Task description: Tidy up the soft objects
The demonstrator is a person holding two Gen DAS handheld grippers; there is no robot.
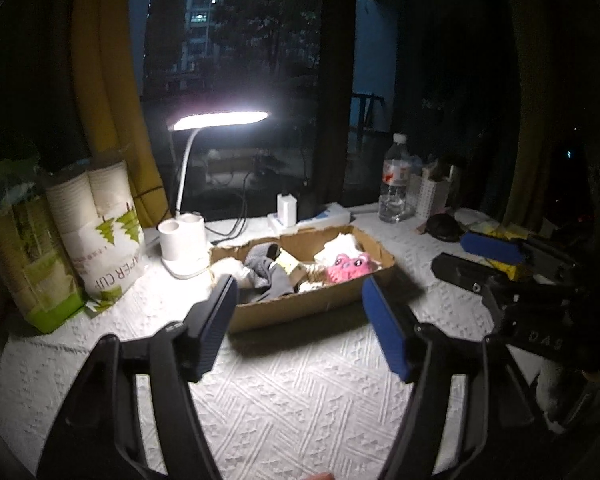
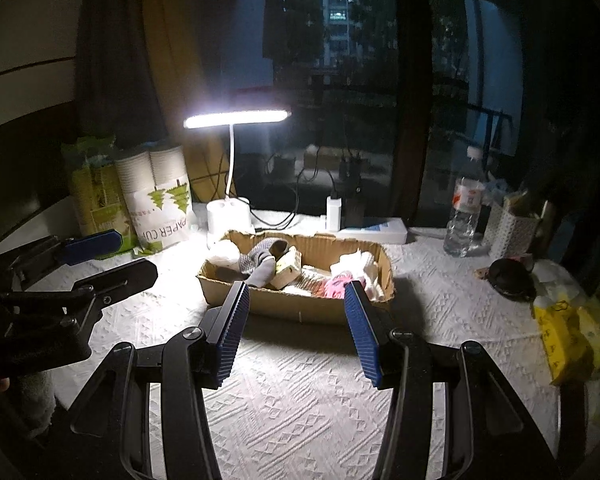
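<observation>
With the left gripper and right gripper both released and empty near the cardboard box, reach in squarely for the grey sock at left, then the pink toy at right.

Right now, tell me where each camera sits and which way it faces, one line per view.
Left wrist: on the left gripper, looking forward and down at the cardboard box on the white tablecloth; its own open fingers show, the right gripper at the right edge.
Right wrist: on the right gripper, facing the same box; its own open fingers show, the left gripper at the left.
Shared: box, grey sock, pink plush, desk lamp, water bottle.
</observation>
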